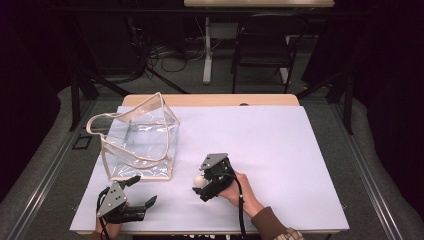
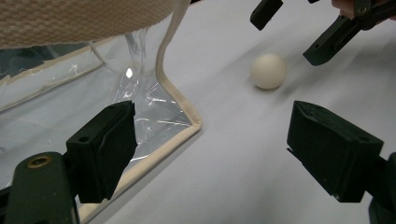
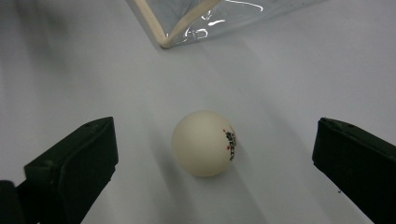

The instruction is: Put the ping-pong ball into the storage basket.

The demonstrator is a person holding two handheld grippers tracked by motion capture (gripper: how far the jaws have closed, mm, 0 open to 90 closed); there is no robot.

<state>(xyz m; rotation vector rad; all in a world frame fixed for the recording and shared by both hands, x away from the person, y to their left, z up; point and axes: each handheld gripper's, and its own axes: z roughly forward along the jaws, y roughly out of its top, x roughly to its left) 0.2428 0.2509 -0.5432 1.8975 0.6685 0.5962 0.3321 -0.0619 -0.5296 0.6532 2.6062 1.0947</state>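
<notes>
White and round, the ball (image 3: 204,143) lies on the pale table cover (image 1: 280,150), just off the near right corner of the clear plastic bag (image 1: 142,140), apart from it and not touching its cream edging. That corner is the landmark: seen from the high view, the ball (image 1: 199,180) sits to the right of it and a little nearer the person, while the bag stands upright with its strap handle (image 1: 100,122) hanging over the far left side. The right gripper (image 1: 202,184) is released, its jaws spread wide with the ball lying between them on the cloth and touching neither; the right gripper view shows the ball centred in the gap, slightly nearer the left-hand jaw. A sphere has no long axis, so no turning of the wrist seems called for; the only mark of orientation is a small printed logo (image 3: 230,144), facing the right-hand jaw in that view. The left gripper (image 1: 142,192) is also released, holding nothing, near the bag's front edge to the left of that same corner and well short of the ball (image 2: 268,70), which lies ahead of it. The right hand is plainly the nearer; closing squarely on the ball's middle looks like what the pick-up turns on, since it could roll off toward the bag.
</notes>
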